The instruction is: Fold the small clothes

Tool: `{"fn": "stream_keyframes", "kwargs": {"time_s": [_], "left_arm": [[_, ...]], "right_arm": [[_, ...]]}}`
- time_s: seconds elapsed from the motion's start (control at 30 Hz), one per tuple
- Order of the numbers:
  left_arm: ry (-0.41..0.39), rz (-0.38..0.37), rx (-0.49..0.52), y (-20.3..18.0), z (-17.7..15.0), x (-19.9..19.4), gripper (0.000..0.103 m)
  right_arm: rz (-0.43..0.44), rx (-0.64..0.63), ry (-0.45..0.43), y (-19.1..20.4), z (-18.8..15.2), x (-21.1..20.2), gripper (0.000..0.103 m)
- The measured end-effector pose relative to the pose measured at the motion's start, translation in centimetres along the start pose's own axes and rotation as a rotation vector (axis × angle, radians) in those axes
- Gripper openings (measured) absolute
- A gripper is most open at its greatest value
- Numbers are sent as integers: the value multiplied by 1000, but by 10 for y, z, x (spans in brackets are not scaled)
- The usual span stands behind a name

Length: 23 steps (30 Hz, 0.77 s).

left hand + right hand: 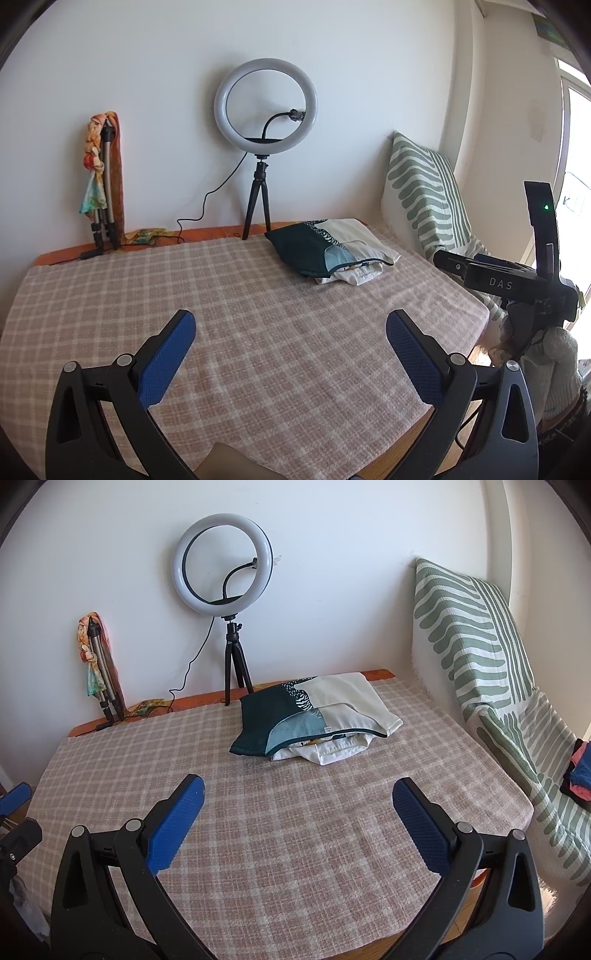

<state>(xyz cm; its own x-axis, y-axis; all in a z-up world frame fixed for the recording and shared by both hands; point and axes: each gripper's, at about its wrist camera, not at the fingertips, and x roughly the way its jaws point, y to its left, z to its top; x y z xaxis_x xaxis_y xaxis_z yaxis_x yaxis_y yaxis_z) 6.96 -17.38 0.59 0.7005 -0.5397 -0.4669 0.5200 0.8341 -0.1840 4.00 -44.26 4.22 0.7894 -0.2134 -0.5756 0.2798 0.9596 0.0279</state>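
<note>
Where clothes lie, ring light behind.

Matt woven checked tablecloth; soft cloth clothes.

Plain white wall behind a table under a pink-and-white checked cloth. Unlit ring light on a black tripod at the table's far edge, cable trailing left toward a folded tripod draped with colourful scarves. Green-striped cushion leaning at right; daylight from a window on that side.
</note>
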Motion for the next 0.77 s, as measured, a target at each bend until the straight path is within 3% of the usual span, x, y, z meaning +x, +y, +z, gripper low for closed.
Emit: {"fn": "stream_keyframes", "kwargs": {"time_s": [0.77], "left_arm": [[5,28,-17,7,-5,-1,103]], "right_arm": [[11,-29,15,4,-5,10,103]]}}
